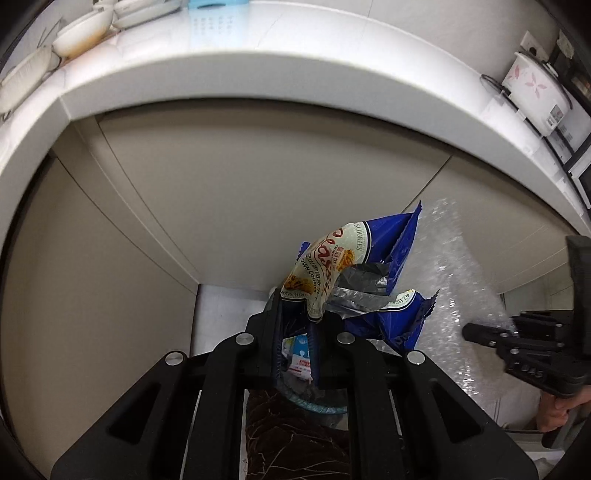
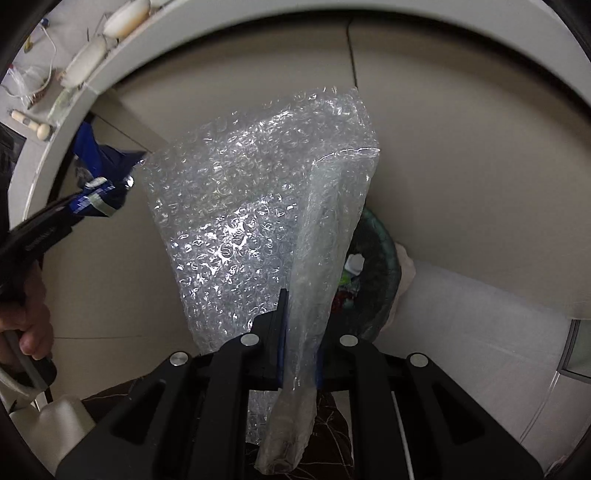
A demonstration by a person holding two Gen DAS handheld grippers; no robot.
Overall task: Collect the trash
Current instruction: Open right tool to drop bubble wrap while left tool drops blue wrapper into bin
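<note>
My left gripper (image 1: 301, 317) is shut on a crumpled blue cookie wrapper (image 1: 373, 273) and holds it in the air below the counter edge. The wrapper also shows at the left of the right wrist view (image 2: 99, 177). My right gripper (image 2: 301, 325) is shut on a clear bubble-wrap sheet (image 2: 258, 206), which stands up from the jaws. The bubble wrap shows to the right of the wrapper in the left wrist view (image 1: 454, 273), with the right gripper (image 1: 480, 332) beside it. A dark trash bin (image 2: 376, 266) with litter inside sits on the floor behind the bubble wrap; its rim shows under my left gripper (image 1: 317, 406).
A white countertop (image 1: 258, 70) curves overhead, with white bowls (image 1: 83, 31) at its left and a rice cooker (image 1: 535, 92) at its right. Beige cabinet doors (image 1: 258, 192) stand ahead. A white appliance (image 2: 480, 306) stands right of the bin. The floor is dark marble (image 1: 291, 446).
</note>
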